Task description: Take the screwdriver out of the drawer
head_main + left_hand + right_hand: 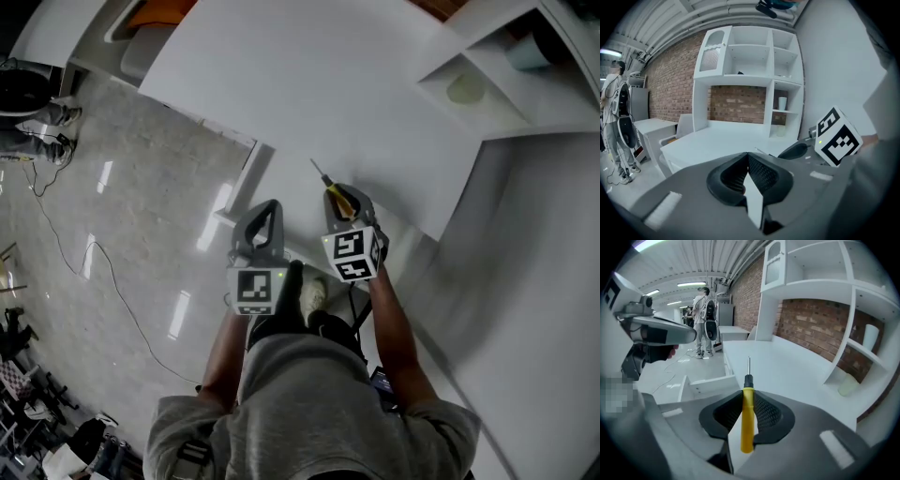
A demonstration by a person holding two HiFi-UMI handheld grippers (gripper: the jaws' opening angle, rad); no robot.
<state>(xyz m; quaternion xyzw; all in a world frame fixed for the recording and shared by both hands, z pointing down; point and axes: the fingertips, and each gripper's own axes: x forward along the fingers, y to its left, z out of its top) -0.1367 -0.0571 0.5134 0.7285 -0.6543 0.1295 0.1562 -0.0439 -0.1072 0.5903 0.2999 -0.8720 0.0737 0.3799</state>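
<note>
Clearly, right gripper (pixel 747 395) jaws pinch the yellow-handled screwdriver (pixel 747 420); left gripper (pixel 748 158) jaws are pressed together.

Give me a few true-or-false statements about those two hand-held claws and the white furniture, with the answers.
1. The right gripper holds a yellow-handled screwdriver. True.
2. The screwdriver's metal tip points back toward the person. False: it sticks out forward past the jaws, away from the person.
3. The left gripper carries a tool as well. False: its jaws are together with nothing between them.
4. A pale cup stands in a compartment of the white shelf unit. True.
5. The wall behind the shelves is covered in green tiles. False: it is a brick wall.
</note>
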